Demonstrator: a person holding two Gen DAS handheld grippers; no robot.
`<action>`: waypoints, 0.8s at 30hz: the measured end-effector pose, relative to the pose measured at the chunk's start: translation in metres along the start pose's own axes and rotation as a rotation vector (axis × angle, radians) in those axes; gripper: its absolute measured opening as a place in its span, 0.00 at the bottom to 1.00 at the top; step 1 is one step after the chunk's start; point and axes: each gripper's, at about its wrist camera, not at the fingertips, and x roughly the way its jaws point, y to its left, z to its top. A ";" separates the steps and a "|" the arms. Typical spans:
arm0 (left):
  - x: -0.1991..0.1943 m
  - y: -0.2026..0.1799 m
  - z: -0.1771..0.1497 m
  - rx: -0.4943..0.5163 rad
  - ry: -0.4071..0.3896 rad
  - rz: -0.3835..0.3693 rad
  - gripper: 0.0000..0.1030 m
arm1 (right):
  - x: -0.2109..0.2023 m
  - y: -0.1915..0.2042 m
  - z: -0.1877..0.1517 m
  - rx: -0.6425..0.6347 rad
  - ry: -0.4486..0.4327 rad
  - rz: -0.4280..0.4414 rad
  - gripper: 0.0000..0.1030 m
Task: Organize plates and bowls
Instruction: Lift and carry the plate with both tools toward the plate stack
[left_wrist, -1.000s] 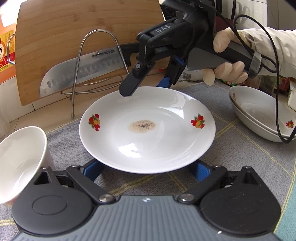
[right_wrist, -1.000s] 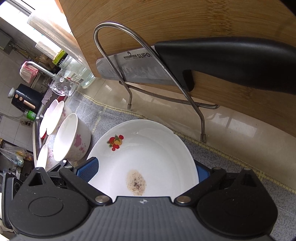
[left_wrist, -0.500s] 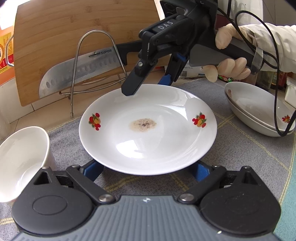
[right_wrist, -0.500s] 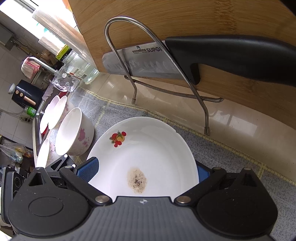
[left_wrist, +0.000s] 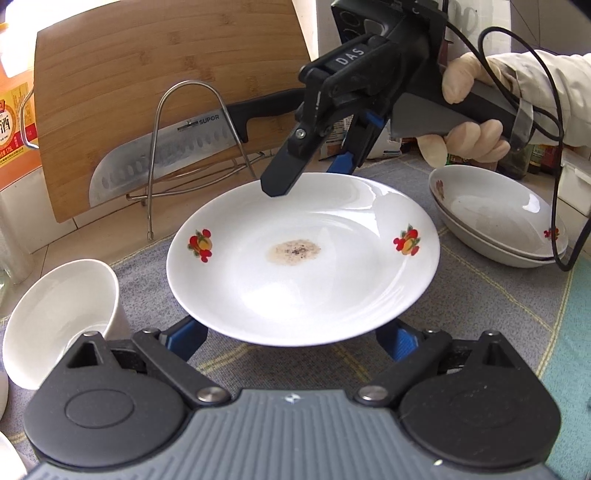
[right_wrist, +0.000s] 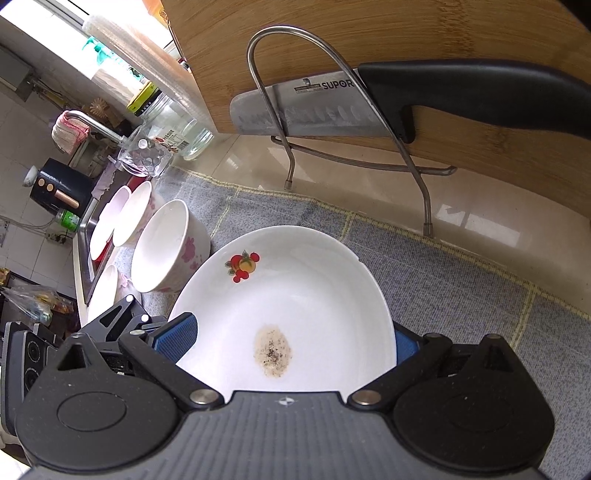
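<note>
My left claw (left_wrist: 291, 338) stands wide apart, its blue pads under the near edge of the white plate (left_wrist: 295, 295), one on each side; whether they press on the plate I cannot tell. My right claw (left_wrist: 314, 173) comes in from the far side: one black finger rests tip-down on the plate's far rim, the other blue-padded finger sits behind the rim. In the right wrist view that claw (right_wrist: 291, 339) is also wide, with the plate lying between its pads and filling the gap.

The plate is glossy glazed ceramic, round and shallow, with two red-and-orange fruit prints and a brownish speckled stain at its centre. It sits over a grey woven mat (left_wrist: 480, 295) with yellow lines on the bench. A plain white bowl (left_wrist: 59, 317), deep and smooth, stands just beside it at the left; two stacked shallow dishes (left_wrist: 498, 221) lie apart to the right. Behind, a bamboo cutting board (left_wrist: 147, 92) and a steel knife (left_wrist: 166, 155) lean in a wire rack (left_wrist: 192, 147).

My gloved right hand (left_wrist: 472, 125) grips the handle, pointing the claw steeply down.
</note>
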 end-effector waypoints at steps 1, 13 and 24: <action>-0.002 -0.001 0.000 -0.003 0.001 -0.003 0.94 | -0.002 0.001 -0.002 0.002 -0.002 0.000 1.00; -0.018 -0.014 -0.003 0.015 -0.012 -0.048 0.94 | -0.016 0.012 -0.023 -0.008 -0.018 -0.023 1.00; -0.023 -0.024 0.009 0.047 -0.023 -0.080 0.94 | -0.032 0.014 -0.035 0.000 -0.057 -0.050 1.00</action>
